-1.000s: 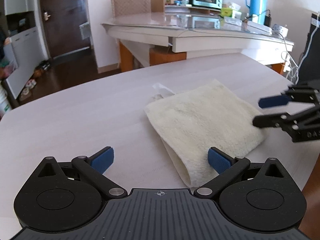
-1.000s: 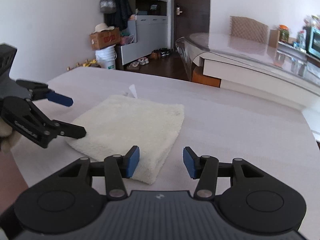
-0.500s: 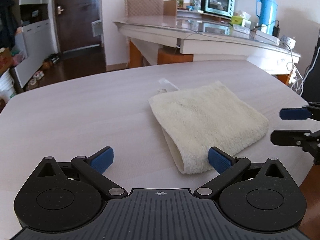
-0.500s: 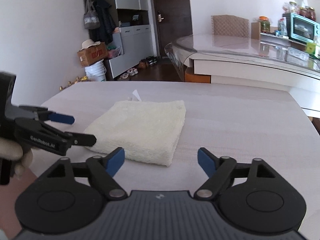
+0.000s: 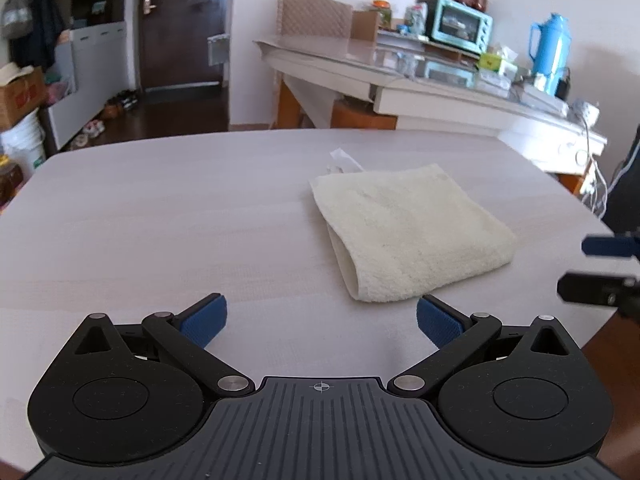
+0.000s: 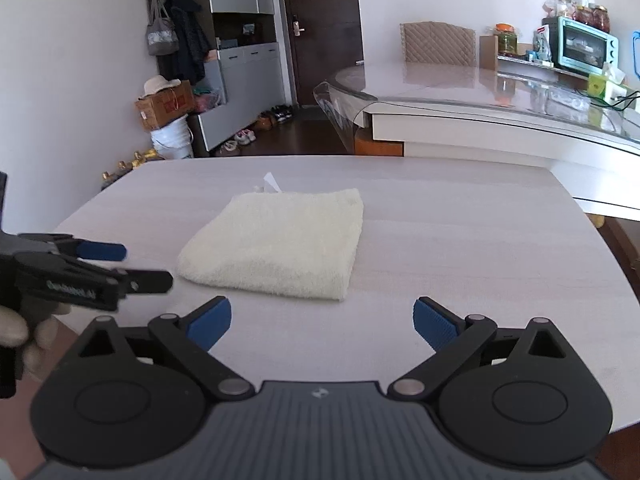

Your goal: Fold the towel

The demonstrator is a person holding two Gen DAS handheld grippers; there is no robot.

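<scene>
Nearest the lens, the left gripper hangs low over the table with its blue pads spread wide and nothing between them, just bare tabletop. Same story on the other side: the right gripper sits back at the near edge, jaws released, empty, its pads well apart. Each tool shows in the other's view, too, out at the side of the towel, and neither one touches the cloth. And look at that towel: it lies flat in the middle of the table as a compact, squarish pad, clearly doubled over, with a rounded fold running along its near side and stacked layers visible at the corner facing the left gripper. A small white tag pokes out from its far edge. By my reading the folding looks done, or very nearly; the bundle is tidy, edges roughly lined up, no loose flap in sight. What could be left is at most one more fold to halve it, or a little squaring of the edges, and I can't say which is planned. Both hands are level, pointed forward across the table, held near the edge in what looks like a resting pose. Beyond the table, a glass-topped counter carries a teal oven and a blue flask.
</scene>
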